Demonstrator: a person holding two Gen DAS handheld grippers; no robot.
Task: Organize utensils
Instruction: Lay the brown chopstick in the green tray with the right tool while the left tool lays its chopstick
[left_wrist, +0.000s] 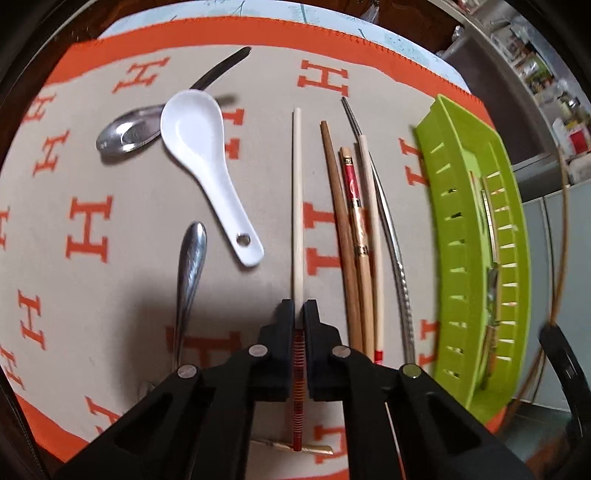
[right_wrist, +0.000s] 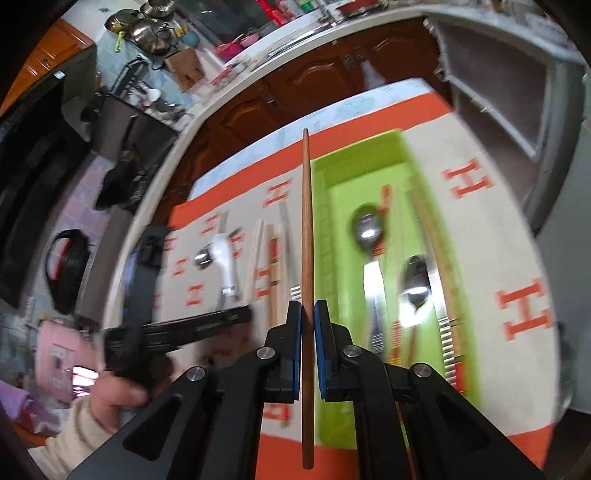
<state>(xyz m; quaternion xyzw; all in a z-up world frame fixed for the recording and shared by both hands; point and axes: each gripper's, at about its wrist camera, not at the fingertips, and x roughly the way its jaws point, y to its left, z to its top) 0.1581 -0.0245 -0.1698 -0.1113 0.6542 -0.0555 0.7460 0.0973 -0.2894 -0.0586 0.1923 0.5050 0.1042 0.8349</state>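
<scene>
Mid-sort: left gripper (left_wrist: 299, 308) clamped on a pale chopstick (left_wrist: 297, 192) lying mid-cloth, left of the remaining chopsticks (left_wrist: 354, 236). Right gripper (right_wrist: 307, 314) pinching a brown chopstick (right_wrist: 306, 229) above the green tray's (right_wrist: 360, 162) left wall. Next, probably: lower into tray, release.

Even indoor light, heavy fisheye bending
Left view sharp, soft shadow under its gripper (left_wrist: 299, 306); right view motion-smeared, glare on spoons (right_wrist: 367, 225), dark vignette corners

orange letters "h" repeat in rows across the beige cloth (left_wrist: 147, 295); nothing else is legible.
</scene>
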